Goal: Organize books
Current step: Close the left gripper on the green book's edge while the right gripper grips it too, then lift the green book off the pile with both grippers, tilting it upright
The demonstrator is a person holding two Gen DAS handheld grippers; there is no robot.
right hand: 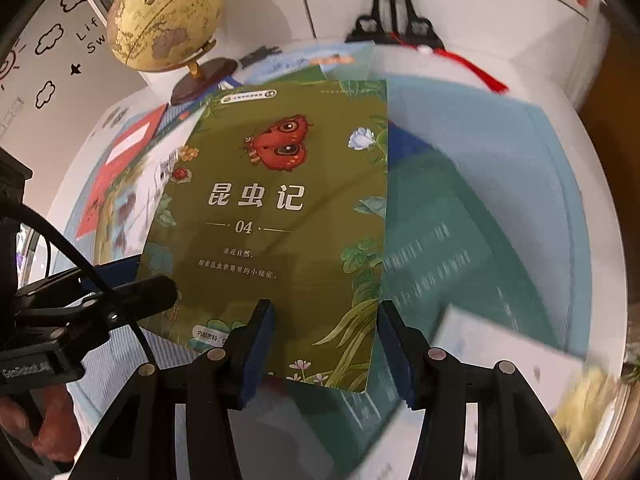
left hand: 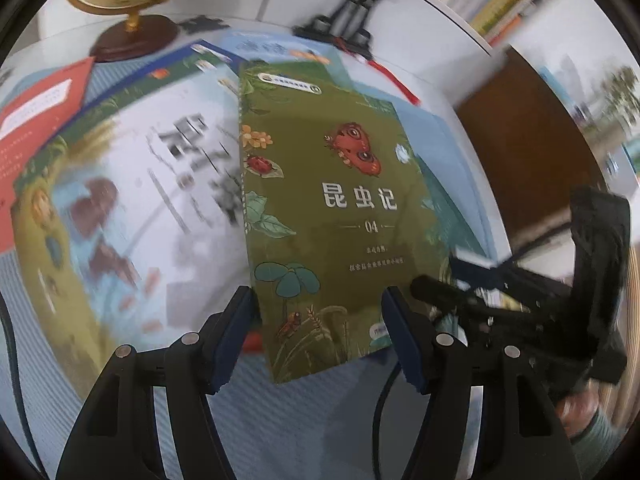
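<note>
With both claws spread wide, the left gripper (left hand: 316, 312) and right gripper (right hand: 326, 332) flank the green book (left hand: 332, 208), apparently gripping nothing; blurred books (left hand: 120, 184) underneath, globe (right hand: 164, 20) behind.

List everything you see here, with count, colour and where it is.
Green insect book: one, olive green with a red butterfly, raised between both grippers.
Other books: several, blurred, red, white, blue and teal, spread on the table underneath.
Globe: one, tan on a dark wood base, far left.
Black stand: one, with a red tassel, far centre.
Shelved books: a row, multicoloured, background.
Left gripper: black, blue pads, open.
Right gripper: black, blue pads, open.
</note>
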